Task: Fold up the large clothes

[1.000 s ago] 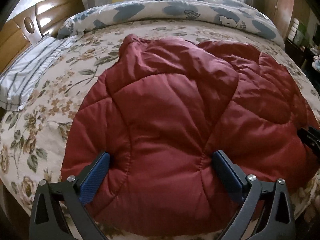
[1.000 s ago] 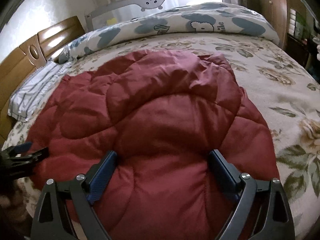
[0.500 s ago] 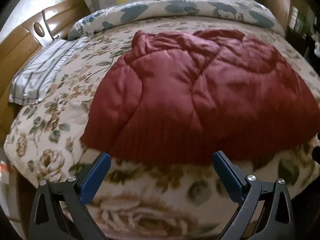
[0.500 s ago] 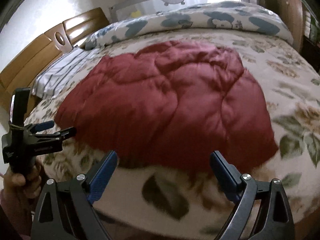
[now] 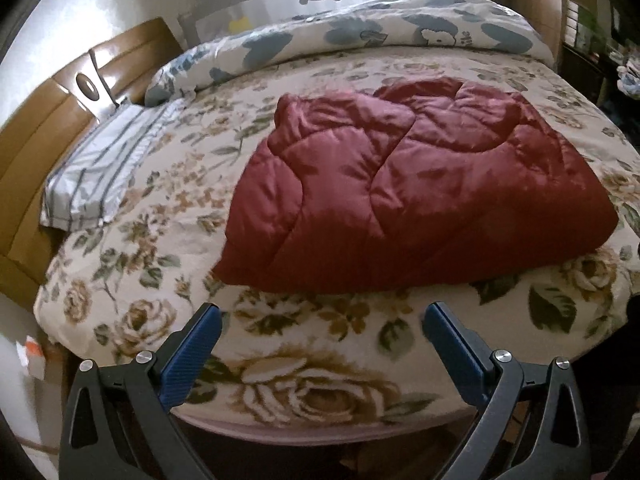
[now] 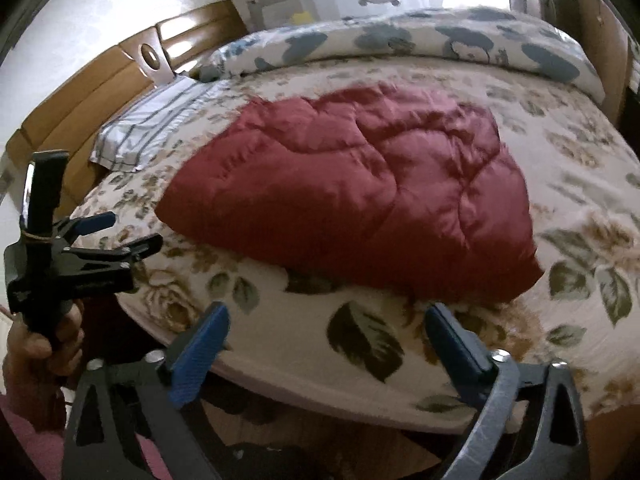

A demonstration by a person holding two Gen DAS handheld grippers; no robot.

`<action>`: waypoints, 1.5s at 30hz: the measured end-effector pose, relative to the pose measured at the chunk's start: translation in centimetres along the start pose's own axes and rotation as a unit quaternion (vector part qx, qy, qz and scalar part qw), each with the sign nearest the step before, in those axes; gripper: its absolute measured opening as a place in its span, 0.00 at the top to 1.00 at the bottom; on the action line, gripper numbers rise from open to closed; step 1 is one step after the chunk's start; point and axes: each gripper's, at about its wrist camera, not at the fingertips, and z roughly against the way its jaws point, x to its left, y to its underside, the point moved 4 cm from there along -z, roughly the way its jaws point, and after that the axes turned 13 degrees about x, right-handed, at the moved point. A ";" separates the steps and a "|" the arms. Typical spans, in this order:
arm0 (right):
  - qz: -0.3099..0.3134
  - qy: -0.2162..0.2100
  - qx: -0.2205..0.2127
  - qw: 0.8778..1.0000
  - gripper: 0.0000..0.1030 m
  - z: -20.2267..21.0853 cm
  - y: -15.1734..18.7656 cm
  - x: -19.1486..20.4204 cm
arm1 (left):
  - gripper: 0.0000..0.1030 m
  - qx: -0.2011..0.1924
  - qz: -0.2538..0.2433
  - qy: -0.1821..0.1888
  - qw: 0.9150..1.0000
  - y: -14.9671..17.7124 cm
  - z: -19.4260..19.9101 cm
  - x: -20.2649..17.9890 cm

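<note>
Moved: both claws pulled back off the red quilted coat (image 5: 412, 196), now hanging over the near bed edge, nothing between the pads.
Left claw (image 5: 320, 340): wide open, empty, over the floral blanket (image 5: 132, 248).
Right claw (image 6: 326, 340): jaws opening, spread wide, empty; coat just beyond the tips.
Coat: folded into a bundle, lying mid-bed on the blanket, nearer the near edge.
Left hand (image 6: 44, 344): gripping the left claw's handle, seen at left in right view.
Far: patterned duvet (image 5: 400, 28) rolled along the far side.
Left: striped pillow (image 5: 104, 168) by wooden headboard (image 5: 36, 136).
</note>
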 end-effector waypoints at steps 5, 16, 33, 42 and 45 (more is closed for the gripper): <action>0.001 0.004 -0.013 1.000 0.00 0.4 -1.0 -0.1 | 0.01 -0.008 -0.002 0.000 1.000 -0.4 0.8 -0.4; -0.025 -0.003 0.011 1.000 0.00 -2.8 -2.8 -1.4 | 0.01 0.009 0.003 0.007 1.000 -2.8 -1.7 -0.6; -0.028 0.002 0.024 0.999 0.00 -5.1 -5.4 -1.9 | 0.01 0.015 0.014 0.007 1.000 -5.3 -4.5 -0.3; -0.034 0.006 0.028 0.999 0.00 -5.7 -6.3 -2.6 | 0.01 0.018 0.017 0.008 1.000 -6.2 -5.3 -0.2; -0.035 0.007 0.028 0.999 0.00 -5.8 -6.6 -2.8 | 0.01 0.017 0.017 0.008 1.000 -6.6 -5.5 -0.2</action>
